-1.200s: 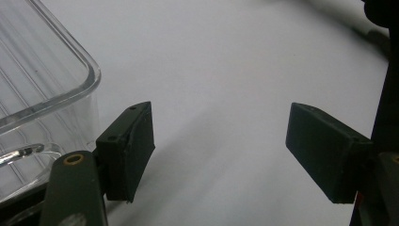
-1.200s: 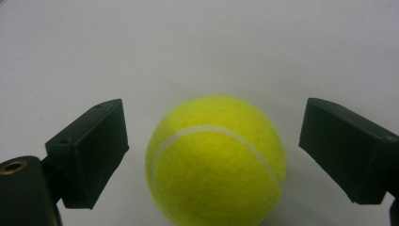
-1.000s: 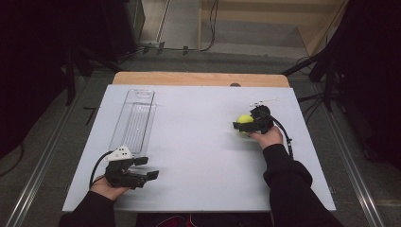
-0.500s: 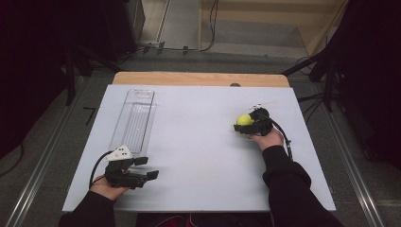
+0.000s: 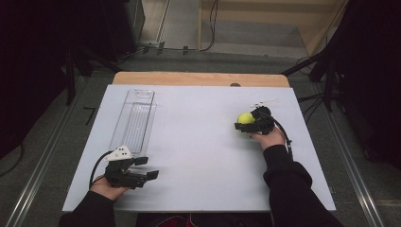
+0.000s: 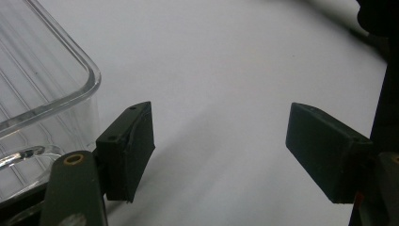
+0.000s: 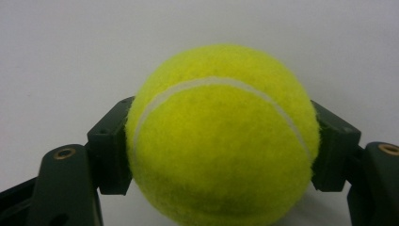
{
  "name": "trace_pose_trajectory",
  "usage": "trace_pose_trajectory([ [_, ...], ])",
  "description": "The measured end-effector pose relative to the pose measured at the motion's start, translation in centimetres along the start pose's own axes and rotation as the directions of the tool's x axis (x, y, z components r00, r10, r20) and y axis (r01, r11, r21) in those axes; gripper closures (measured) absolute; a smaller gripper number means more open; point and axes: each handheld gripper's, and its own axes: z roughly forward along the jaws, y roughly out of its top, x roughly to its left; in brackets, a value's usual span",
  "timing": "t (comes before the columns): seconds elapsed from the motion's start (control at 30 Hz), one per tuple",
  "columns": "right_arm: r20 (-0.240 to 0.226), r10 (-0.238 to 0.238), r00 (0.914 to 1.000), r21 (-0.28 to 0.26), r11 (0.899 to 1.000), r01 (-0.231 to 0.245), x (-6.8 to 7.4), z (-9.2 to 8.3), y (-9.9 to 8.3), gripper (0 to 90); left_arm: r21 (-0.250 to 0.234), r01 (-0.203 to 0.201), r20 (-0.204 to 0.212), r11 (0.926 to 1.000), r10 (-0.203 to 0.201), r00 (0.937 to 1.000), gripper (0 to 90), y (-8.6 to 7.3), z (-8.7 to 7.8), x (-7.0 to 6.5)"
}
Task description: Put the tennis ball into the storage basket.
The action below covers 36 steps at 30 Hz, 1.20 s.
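A yellow-green tennis ball (image 5: 245, 118) sits at the right of the white table top (image 5: 198, 156). My right gripper (image 5: 244, 124) is shut on the tennis ball (image 7: 221, 136); its jaws have just been closing, and the pads now press on both sides of it. My left gripper (image 5: 149, 168) rests near the table's front left with its jaws open and nothing between them (image 6: 221, 150). A long clear plastic tray (image 5: 134, 120) lies just beyond it, and its rounded corner (image 6: 56, 89) shows beside the left-hand jaw.
A small pale object (image 5: 265, 101) lies behind the right hand. A wooden strip (image 5: 198, 78) runs along the table's far edge. Dark stands and cables surround the table on the floor.
The right jaws have closed onto the tennis ball. Both hands have stayed where they were, and the left gripper has kept its open jaws.
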Motion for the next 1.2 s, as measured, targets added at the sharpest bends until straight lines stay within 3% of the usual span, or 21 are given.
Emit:
trace_pose_trajectory([
  [0.6,-0.04,-0.045,0.9982,-0.063,0.997,0.043,1.7,-4.1,2.2,23.1,0.001,0.002,0.0,1.0,-0.002,1.0,24.4,0.0,0.1,0.0],
  [0.93,-0.045,-0.047,0.9979,-0.048,0.998,0.044,1.8,-4.2,2.3,23.1,0.003,0.002,-0.001,1.0,-0.002,1.0,24.4,0.0,0.1,0.0],
  [1.2,-0.062,-0.07,0.9956,-0.046,0.997,0.068,2.8,-4.1,2.4,23.1,0.002,0.004,0.0,1.0,-0.004,1.0,24.4,0.0,0.1,0.0],
])
